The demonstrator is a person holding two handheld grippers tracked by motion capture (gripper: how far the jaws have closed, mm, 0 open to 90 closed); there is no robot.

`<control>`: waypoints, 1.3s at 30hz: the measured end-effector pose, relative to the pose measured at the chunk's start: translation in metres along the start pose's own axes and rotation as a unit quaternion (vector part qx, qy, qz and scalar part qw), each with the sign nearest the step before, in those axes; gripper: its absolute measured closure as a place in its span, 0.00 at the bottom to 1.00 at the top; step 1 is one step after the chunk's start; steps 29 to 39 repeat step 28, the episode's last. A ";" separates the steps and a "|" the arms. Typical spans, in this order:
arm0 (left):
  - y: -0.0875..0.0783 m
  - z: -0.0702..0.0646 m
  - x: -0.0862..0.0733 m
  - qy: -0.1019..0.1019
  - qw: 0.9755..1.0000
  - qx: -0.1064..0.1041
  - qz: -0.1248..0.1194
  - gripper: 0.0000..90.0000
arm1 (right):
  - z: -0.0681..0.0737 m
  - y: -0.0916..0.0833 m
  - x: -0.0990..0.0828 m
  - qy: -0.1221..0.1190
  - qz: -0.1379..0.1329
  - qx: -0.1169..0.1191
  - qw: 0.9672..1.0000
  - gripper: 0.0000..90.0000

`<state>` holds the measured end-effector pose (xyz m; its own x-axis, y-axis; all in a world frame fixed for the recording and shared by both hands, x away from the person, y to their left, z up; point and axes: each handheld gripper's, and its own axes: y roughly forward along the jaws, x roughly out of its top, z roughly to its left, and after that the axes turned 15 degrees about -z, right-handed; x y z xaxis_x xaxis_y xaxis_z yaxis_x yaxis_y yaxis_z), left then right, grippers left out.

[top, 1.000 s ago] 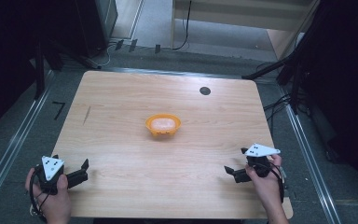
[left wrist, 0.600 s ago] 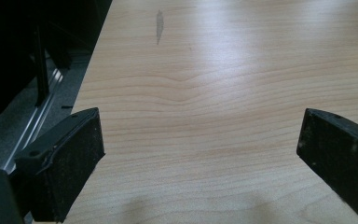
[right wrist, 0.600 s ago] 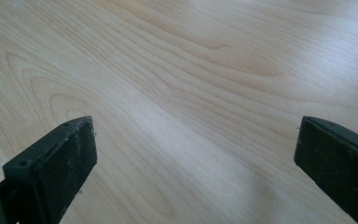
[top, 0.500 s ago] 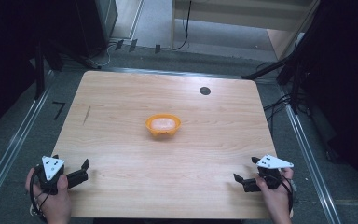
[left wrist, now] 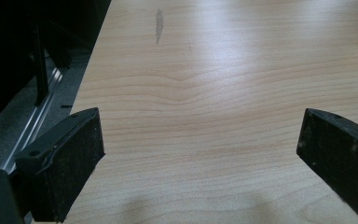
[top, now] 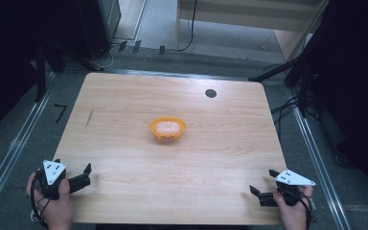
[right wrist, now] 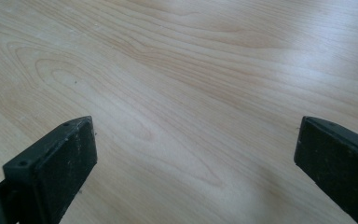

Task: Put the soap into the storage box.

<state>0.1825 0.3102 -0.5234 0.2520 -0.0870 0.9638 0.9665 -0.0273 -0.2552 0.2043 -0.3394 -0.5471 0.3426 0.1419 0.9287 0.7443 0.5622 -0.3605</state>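
Note:
An orange bowl point(top: 167, 129) with something pale pink inside sits near the middle of the wooden table point(top: 124, 100). My left gripper point(top: 84, 173) rests at the near left corner, held by a hand, its jaws wide open over bare wood point(left wrist: 200, 140). At the near right edge, my right gripper point(top: 263, 184) is also open, with nothing between its jaws point(right wrist: 196, 149). Both grippers are far from the bowl.
A small black round disc point(top: 211, 93) lies on the table at the back right. A dark streak point(top: 89, 118) marks the wood at the left. Metal rails point(top: 14, 143) run along both sides; cables and stands crowd the floor behind.
The right gripper has drawn back toward the near right corner of the table. The left gripper and the bowl have stayed put.

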 end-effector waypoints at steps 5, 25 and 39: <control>0.000 0.000 0.000 0.001 1.000 -0.002 0.000 0.01 | -0.007 -0.014 -0.006 0.011 -0.012 -0.012 1.000 0.00; 0.001 -0.001 0.000 0.004 1.000 -0.006 0.006 0.01 | -0.032 -0.040 -0.017 0.032 -0.059 -0.057 0.996 0.00; 0.002 -0.002 0.000 0.007 1.000 -0.008 0.014 0.01 | -0.032 -0.039 -0.017 0.031 -0.059 -0.059 0.996 0.00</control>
